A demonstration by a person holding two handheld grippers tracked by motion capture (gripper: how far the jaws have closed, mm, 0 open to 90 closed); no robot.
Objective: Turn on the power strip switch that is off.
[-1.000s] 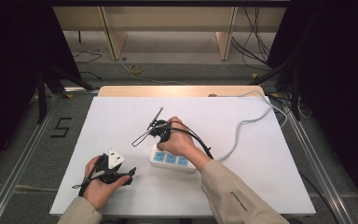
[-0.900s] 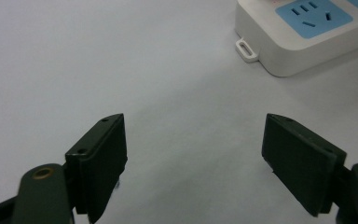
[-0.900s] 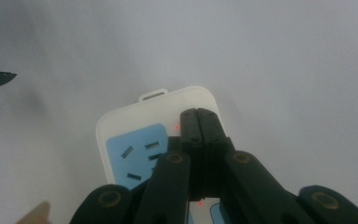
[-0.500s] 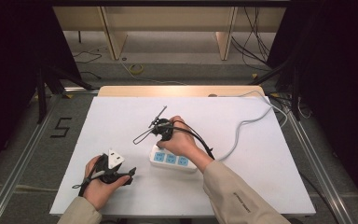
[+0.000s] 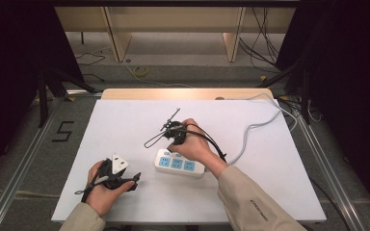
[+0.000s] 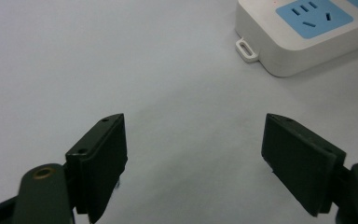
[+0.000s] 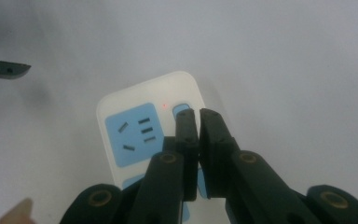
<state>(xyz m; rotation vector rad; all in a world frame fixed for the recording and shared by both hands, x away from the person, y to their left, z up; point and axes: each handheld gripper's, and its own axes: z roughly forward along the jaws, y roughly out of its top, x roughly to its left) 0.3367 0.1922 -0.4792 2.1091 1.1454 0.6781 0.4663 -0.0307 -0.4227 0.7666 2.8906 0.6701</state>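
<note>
Two grippers on the white table (image 5: 279, 192), near edge first. L gripper (image 6: 193, 158) sits at the near-left corner area in the person's left hand (image 5: 103, 190), jaws spread wide w/ nothing between them, bare table under the gap. In the left gripper view the white rectangular plastic power strip with blue socket faces (image 6: 303, 32) lies ahead and to the right of the jaws, well apart; its small mounting loop (image 6: 247, 49) sticks out of the near end wall.

Mid-table: the strip (image 5: 179, 162) lies w/ long axis roughly left-right, tilted a little, three blue socket panels along the top. The right hand (image 5: 195, 144) is directly over its far-left part, so R gripper (image 7: 198, 122) is by far the nearer tool.

Right gripper view: jaws clenched together, a thin slit between the pads, nothing gripped. Tips point down at the end of the strip, just at the small blue switch button (image 7: 182, 109); a red indicator dot (image 7: 165, 105) glows beside it. Can't tell if the tips touch the button or hover just off it. Strip's long axis runs toward the camera, under the jaws; first socket panel (image 7: 133, 133) lies left of the tips.

Judgement: the next move turns on the closed tips lining up straight over the button, a short push down, w/ the L gripper too far off to steady the strip.

Far: grey cable (image 5: 262, 126) curves off to the far-right table edge.
</note>
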